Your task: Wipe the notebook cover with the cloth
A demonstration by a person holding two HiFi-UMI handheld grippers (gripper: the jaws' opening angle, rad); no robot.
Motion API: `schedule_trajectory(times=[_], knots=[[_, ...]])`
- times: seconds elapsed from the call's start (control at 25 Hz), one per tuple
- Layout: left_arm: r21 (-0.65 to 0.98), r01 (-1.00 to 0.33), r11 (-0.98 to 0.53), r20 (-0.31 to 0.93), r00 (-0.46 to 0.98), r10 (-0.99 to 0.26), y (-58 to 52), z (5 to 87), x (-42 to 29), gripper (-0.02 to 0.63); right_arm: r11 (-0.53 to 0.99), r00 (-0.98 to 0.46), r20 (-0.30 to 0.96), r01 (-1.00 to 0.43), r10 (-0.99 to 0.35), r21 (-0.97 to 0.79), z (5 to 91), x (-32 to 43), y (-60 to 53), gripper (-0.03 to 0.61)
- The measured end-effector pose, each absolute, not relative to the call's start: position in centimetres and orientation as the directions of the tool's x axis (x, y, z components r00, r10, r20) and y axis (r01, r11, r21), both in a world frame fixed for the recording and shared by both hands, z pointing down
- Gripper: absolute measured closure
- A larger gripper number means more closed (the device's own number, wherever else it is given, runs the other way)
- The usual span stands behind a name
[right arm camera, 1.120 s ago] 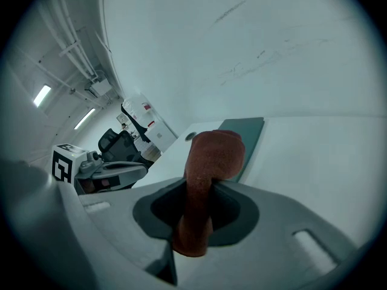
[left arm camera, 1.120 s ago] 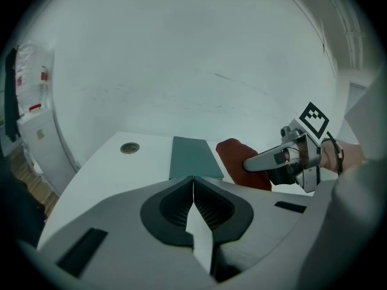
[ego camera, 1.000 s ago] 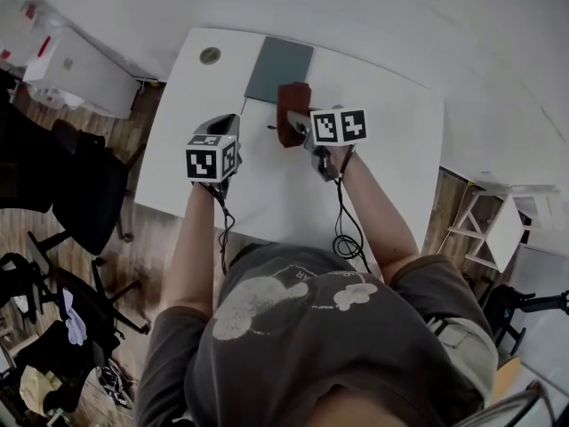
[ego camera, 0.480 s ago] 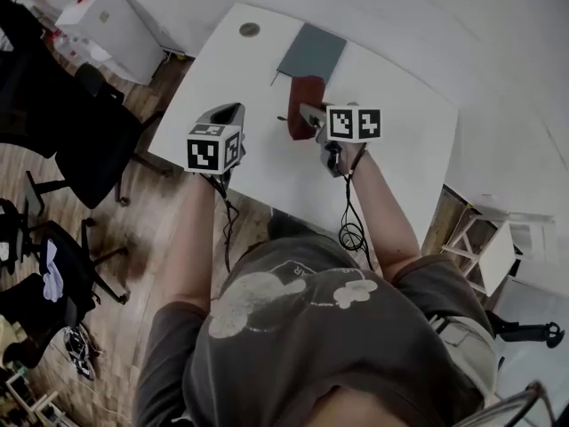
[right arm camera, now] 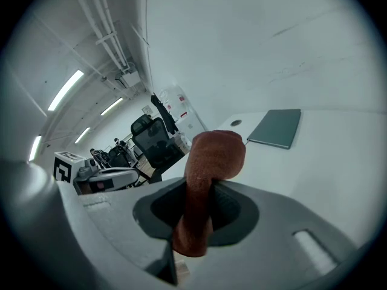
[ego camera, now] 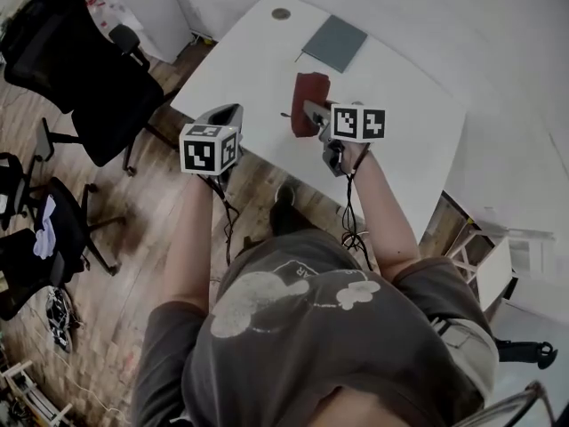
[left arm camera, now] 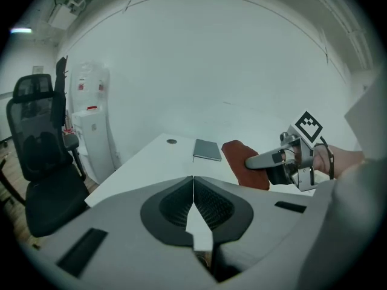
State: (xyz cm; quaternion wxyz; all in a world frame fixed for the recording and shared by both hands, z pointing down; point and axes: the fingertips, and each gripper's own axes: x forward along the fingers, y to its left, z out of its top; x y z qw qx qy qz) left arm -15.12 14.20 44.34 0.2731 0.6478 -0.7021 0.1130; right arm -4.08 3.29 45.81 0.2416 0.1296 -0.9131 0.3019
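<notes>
My right gripper (ego camera: 308, 111) has its jaws clamped on a rust-red cloth (ego camera: 308, 99). In the right gripper view the cloth (right arm camera: 207, 168) runs up between the pads and flops over in a rounded fold past the tips. My left gripper (ego camera: 229, 116) has its jaws pressed together with nothing between them, as the left gripper view (left arm camera: 193, 205) shows. It sits at the near left edge of the white table (ego camera: 240, 65), apart from my right one.

The grey notebook (ego camera: 334, 44) lies flat and closed on the far side of the table, beyond the cloth and not touching it. Bare tabletop lies between them. A thin dark sliver sits at the notebook's near corner, too small to tell what it is. Left of the notebook a round cable port (ego camera: 281, 13) is set into the table.

A black cable (ego camera: 348, 225) hangs from my right gripper along my forearm. Black office chairs (ego camera: 93, 83) stand on the wooden floor (ego camera: 133, 265) to my left, and a white cabinet (ego camera: 147, 3) stands behind them. A small white side table (ego camera: 487, 265) stands on my right.
</notes>
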Motion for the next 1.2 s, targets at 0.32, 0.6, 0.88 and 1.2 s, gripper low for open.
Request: schedule_trajectory(times=[0.32, 0.6, 0.88, 1.2], knots=[[0.210, -0.964, 0.163, 0.512, -0.034, -0.858, 21.0, 44.3, -12.3, 0.620, 0.801, -0.854, 0.515, -0.354, -0.066, -0.483, 45.4, -1.6, 10.2, 0.499], [0.236, -0.956, 0.175, 0.514, -0.029, -0.857, 27.6, 45.2, -9.9, 0.620, 0.816, -0.854, 0.518, -0.336, -0.054, -0.470, 45.3, 0.4, 16.4, 0.499], [0.307, -0.933, 0.188, 0.490, -0.014, -0.872, 32.3, 46.1, -8.7, 0.619, 0.827, -0.844, 0.533, -0.339, -0.056, -0.449, 45.1, 1.8, 21.0, 0.499], [0.300, -0.926, 0.228, 0.501, -0.050, -0.864, 34.3, 46.7, -8.9, 0.620, 0.842, -0.850, 0.526, -0.305, -0.030, -0.445, 44.8, 1.7, 22.6, 0.499]])
